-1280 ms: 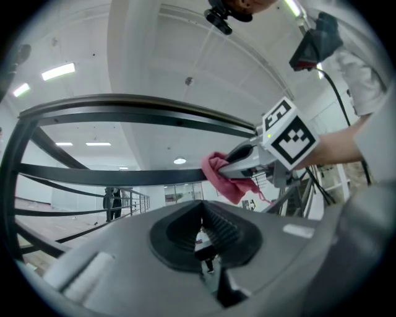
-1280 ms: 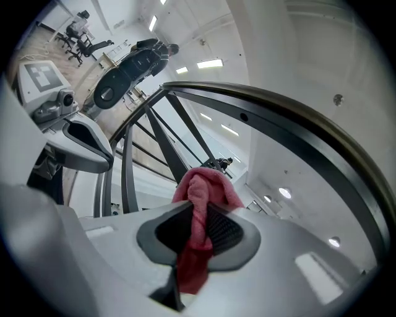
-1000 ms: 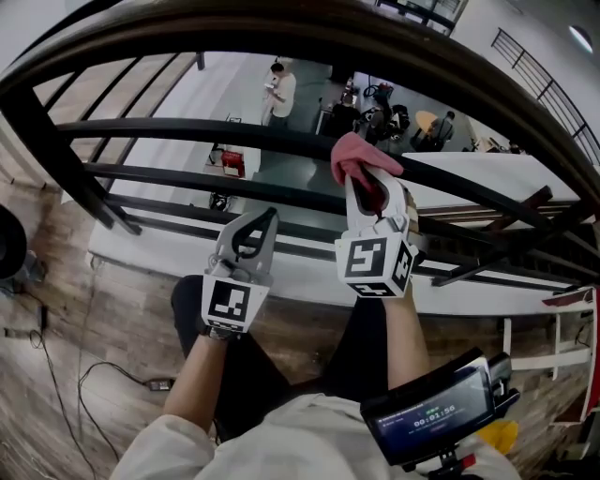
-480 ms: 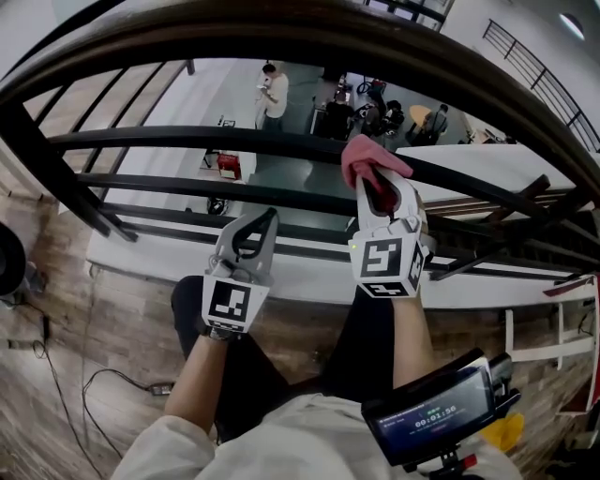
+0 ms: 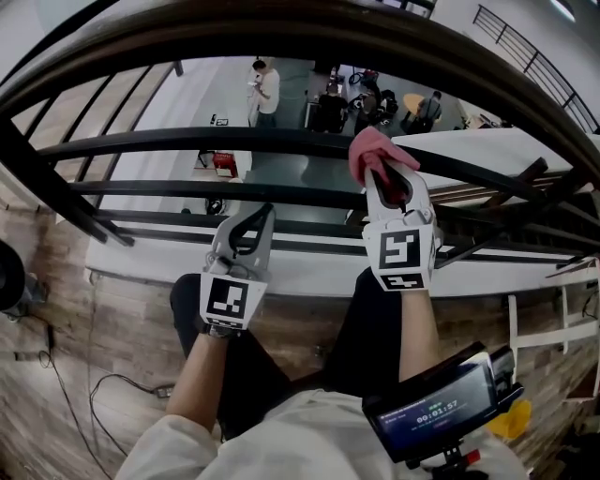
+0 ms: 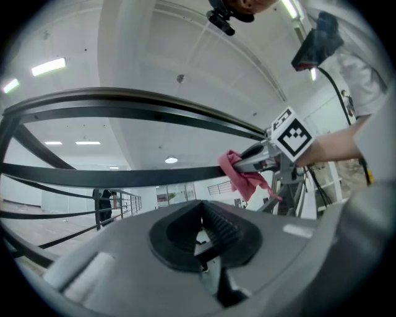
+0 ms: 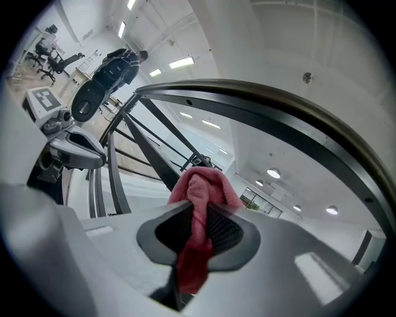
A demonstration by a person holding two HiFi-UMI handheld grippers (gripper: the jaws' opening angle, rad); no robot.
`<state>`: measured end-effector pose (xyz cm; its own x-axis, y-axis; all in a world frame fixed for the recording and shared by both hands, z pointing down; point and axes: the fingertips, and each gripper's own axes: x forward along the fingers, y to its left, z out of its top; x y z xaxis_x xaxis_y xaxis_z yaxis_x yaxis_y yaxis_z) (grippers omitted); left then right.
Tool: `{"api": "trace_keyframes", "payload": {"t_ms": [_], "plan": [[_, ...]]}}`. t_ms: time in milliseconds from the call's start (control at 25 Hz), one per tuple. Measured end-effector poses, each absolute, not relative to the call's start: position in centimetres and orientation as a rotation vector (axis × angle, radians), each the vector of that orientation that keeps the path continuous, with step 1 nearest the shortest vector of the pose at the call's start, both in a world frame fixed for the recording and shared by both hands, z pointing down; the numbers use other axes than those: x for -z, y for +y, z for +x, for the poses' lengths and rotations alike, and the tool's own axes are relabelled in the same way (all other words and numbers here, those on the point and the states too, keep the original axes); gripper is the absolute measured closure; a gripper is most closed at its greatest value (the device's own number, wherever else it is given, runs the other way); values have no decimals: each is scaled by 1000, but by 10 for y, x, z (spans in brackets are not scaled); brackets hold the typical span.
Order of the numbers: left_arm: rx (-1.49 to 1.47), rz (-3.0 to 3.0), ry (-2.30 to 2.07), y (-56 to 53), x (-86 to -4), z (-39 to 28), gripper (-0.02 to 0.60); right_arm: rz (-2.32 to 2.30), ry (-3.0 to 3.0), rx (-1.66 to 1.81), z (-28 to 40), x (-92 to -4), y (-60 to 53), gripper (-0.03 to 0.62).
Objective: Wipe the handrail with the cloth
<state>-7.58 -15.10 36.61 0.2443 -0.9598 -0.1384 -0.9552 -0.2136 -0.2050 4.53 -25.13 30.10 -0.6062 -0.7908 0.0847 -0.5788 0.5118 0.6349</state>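
Note:
The dark handrail (image 5: 281, 28) arches across the top of the head view, with thinner black rails (image 5: 187, 141) under it. My right gripper (image 5: 382, 174) is shut on a pink cloth (image 5: 371, 150), whose bunched end sits up against the second rail, below the top handrail; contact cannot be told. The right gripper view shows the cloth (image 7: 201, 198) pinched between the jaws, the handrail (image 7: 278, 117) curving overhead. My left gripper (image 5: 263, 216) is shut and empty, lower and to the left. In the left gripper view the cloth (image 6: 240, 174) hangs just under a rail (image 6: 124, 173).
Beyond the rails a lower floor shows a standing person (image 5: 265, 89) and seated people at desks (image 5: 375, 103). A slanted black post (image 5: 56, 187) stands at left. Wooden flooring with a cable (image 5: 94, 394) lies below. A screen device (image 5: 436, 412) hangs at my chest.
My right gripper has slid to the right along the rails with the cloth still in it. The left gripper has hardly moved.

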Motion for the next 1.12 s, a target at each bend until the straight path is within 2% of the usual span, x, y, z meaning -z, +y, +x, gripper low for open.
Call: {"api": "trace_keyframes", "payload": {"t_ms": [1120], "plan": [[45, -2354, 1668, -183, -359, -8, 575, 1357, -2490, 568, 150, -293, -279, 534]]}}
